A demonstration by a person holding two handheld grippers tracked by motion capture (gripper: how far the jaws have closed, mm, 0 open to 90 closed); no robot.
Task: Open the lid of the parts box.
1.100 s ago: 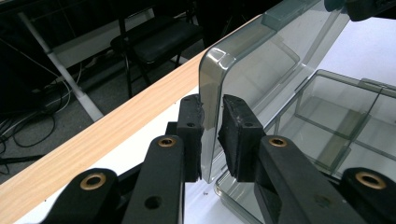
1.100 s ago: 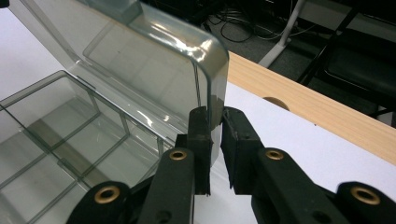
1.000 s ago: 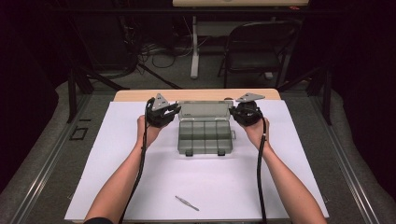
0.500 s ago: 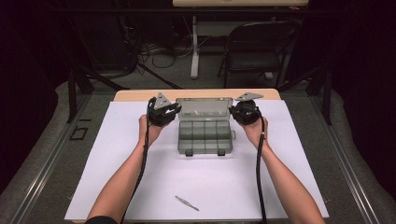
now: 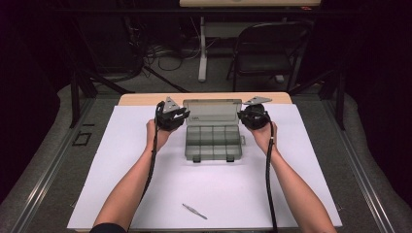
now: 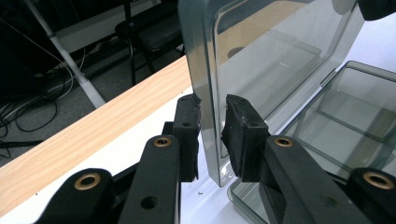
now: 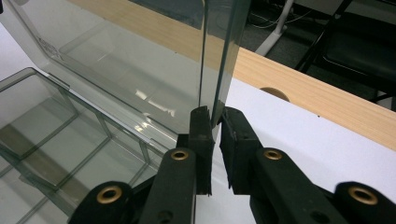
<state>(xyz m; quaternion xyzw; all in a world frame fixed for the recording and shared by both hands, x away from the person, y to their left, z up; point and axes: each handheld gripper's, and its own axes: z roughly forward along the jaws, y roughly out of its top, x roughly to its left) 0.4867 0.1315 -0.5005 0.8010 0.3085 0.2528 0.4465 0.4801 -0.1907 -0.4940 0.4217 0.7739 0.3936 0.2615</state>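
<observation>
Left tool (image 6: 212, 135): jaws astride the upright clear smoky plastic lid (image 6: 261, 60), a small gap showing.
Right tool (image 7: 215, 140): clamped on the lid's other edge.
Grey compartment box (image 5: 213, 143): open on the white-covered counter (image 5: 121, 160).

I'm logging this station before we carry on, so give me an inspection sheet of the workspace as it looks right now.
Surface: white sheet over a wooden table.
Job's things: clear compartment box, lid raised upright.
Clutter: one small slim tool near the front edge.
Grippers: left gripper straddles the lid's left edge, a gap showing; right gripper shut on its right edge.
Cables: one black cable along each forearm.
Surroundings: folding chair, floor cables behind.
</observation>
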